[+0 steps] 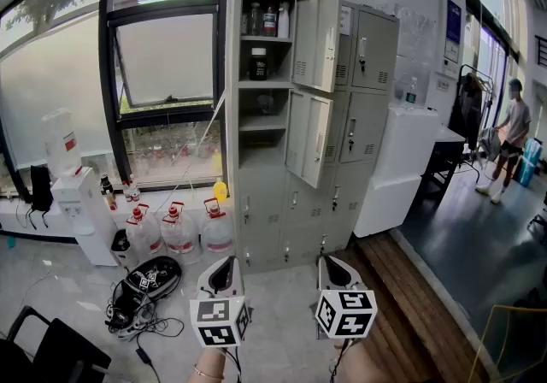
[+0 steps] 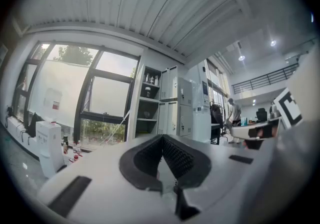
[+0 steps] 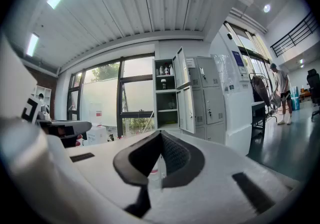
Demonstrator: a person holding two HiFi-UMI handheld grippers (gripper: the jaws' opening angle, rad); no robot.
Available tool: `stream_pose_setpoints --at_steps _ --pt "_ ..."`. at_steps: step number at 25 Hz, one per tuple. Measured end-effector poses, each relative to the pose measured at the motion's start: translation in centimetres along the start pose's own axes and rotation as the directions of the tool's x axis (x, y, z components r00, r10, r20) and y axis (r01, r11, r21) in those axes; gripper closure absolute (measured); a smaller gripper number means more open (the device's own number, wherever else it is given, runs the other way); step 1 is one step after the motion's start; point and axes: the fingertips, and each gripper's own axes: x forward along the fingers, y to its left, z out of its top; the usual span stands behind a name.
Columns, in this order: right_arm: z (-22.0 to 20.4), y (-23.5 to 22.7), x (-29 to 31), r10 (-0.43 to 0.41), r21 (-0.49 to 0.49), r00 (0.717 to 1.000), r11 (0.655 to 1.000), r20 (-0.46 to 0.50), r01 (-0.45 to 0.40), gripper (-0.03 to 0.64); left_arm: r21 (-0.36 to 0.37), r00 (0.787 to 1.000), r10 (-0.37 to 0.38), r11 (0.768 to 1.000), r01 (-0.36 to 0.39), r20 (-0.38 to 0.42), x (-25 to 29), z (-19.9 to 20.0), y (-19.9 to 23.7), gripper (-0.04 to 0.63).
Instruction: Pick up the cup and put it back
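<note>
- Low at 6 o'clock in the head view: left gripper (image 1: 224, 274) and right gripper (image 1: 336, 270), side by side and apart, both aimed toward 12 o'clock.
- Left gripper jaws together, tips touching, empty.
- Right gripper jaws likewise pressed shut, gripping nothing.
- Straight ahead at 12 o'clock: grey locker (image 1: 363, 129), its left column laid open as shelves, two doors (image 1: 317, 39) swung out to 3 o'clock.
- Top shelf: three bottles (image 1: 270, 20) in a row, one dark, one red-labelled, one white.
- Second shelf: a dark jar (image 1: 258, 63) with a pale lid, upright.
- Third shelf: the cup (image 1: 266, 103), clear and upright, alone there, well apart from both grippers; contents too small to tell.
- On the floor at 10 o'clock from the grippers: three big jugs (image 1: 179, 232) with red handles, standing close together against the locker's foot.
- Further round at 9 o'clock: a white dispenser (image 1: 75, 202) with an inverted bottle on top.
- Far off at 2 o'clock: a person (image 1: 513, 133) standing.
</note>
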Motion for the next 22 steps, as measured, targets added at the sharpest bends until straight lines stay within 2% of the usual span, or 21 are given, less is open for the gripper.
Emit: stream_pose_setpoints --at_steps 10,16,22 --pt "-0.3 3.3 0.2 0.029 0.027 1.000 0.999 -0.004 -0.029 0.624 -0.007 1.000 -0.016 1.000 0.016 0.002 -1.4 0.4 2.3 0.587" --pt "-1.3 4.6 0.5 -0.016 0.063 1.000 0.998 -0.007 0.017 0.624 0.017 0.999 -0.035 0.999 0.035 -0.006 -2.2 0.0 4.2 0.586" --pt "-2.8 5.3 0.9 -0.041 0.064 0.998 0.997 -0.045 0.044 0.623 -0.024 0.998 -0.043 0.999 0.042 -0.037 -1.9 -1.6 5.9 0.586"
